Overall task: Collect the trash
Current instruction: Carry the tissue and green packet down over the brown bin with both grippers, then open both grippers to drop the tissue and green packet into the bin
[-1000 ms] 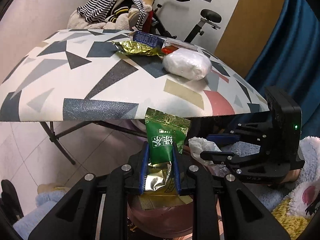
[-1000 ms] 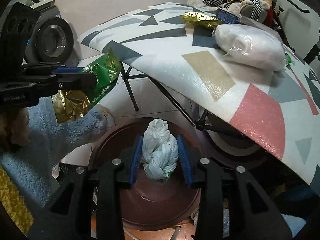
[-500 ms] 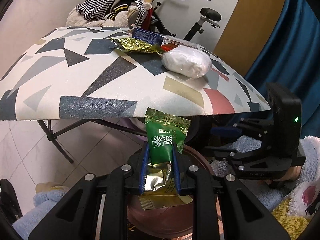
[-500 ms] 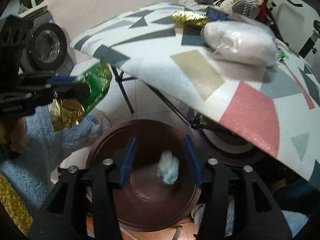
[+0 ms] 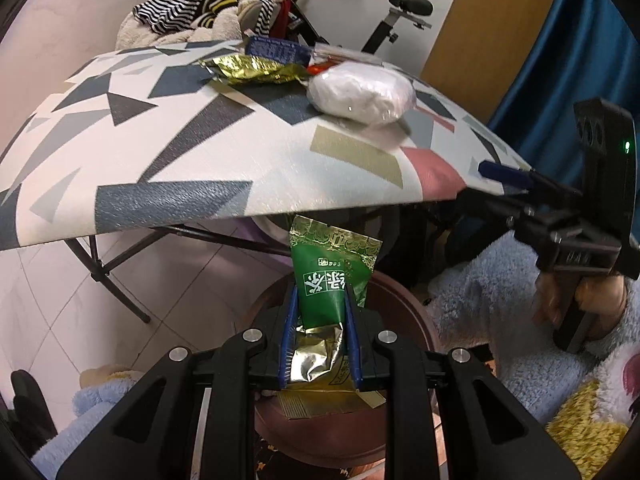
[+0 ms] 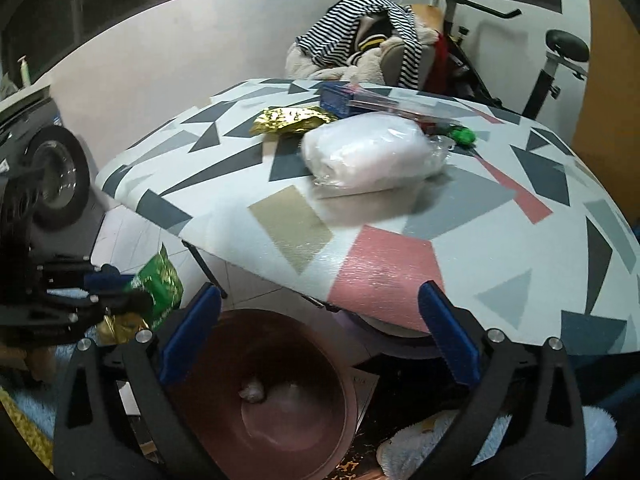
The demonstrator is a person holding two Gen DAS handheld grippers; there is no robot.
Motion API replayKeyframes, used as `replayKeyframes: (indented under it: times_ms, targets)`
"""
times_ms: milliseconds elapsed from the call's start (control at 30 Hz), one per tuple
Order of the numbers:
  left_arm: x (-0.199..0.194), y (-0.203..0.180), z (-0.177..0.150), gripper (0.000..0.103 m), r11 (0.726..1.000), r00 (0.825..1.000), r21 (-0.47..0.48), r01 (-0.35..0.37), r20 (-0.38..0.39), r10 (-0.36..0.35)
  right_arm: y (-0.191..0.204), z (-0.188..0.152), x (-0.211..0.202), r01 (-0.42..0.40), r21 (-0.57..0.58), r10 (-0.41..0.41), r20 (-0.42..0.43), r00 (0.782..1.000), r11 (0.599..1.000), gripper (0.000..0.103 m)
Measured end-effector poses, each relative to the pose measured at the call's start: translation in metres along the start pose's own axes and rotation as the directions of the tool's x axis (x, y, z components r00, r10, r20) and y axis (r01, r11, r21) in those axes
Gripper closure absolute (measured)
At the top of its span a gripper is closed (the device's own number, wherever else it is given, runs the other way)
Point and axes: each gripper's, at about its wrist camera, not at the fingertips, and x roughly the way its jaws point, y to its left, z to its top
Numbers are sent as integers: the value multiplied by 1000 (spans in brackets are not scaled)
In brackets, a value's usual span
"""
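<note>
Standing below the table's (image 6: pixel 400 216) edge, the bin (image 6: pixel 348 404) opens directly under both grippers, a white wad (image 6: pixel 252 394) lying in its bottom. Right gripper (image 6: pixel 320 340): jaws have just been opening, now wide apart with nothing between them. Left gripper (image 5: pixel 320 344): jaws clamped on the green packet (image 5: pixel 332 276), long axis pointing up and away along the fingers, over the near rim, so this hand is the nearer for its drop. Packet: green print above, crumpled gold foil below.
</note>
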Motion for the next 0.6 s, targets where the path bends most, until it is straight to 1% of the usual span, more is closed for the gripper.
replayKeyframes:
  times_ms: [100, 300, 333, 367, 400, 467, 600]
  targets:
    - [6, -3, 0, 82, 1000, 1000, 15, 2, -25, -2, -1, 0, -1, 5, 3, -5, 4, 1000, 1000, 6]
    - [12, -11, -2, 82, 999, 999, 47, 7, -46, -5, -3, -1, -2, 5, 8, -5, 7, 1000, 1000, 6]
    - [12, -11, -1, 80, 999, 999, 50, 10, -49, -8, -4, -1, -2, 7, 12, -7, 7, 1000, 1000, 6]
    - [13, -12, -1, 67, 999, 999, 51, 15, -52, -12, -4, -1, -2, 8, 16, -8, 7, 1000, 1000, 6]
    - [13, -12, -1, 48, 998, 999, 50, 23, -50, -20, -4, -1, -2, 9, 18, -9, 7, 1000, 1000, 6]
    - [11, -12, -1, 39, 998, 999, 50, 22, -34, -21, -4, -1, -3, 14, 18, -15, 9, 1000, 1000, 6]
    - [5, -7, 0, 21, 1000, 1000, 29, -4, 0, 4, -3, -1, -3, 19, 7, -19, 10, 1000, 1000, 6]
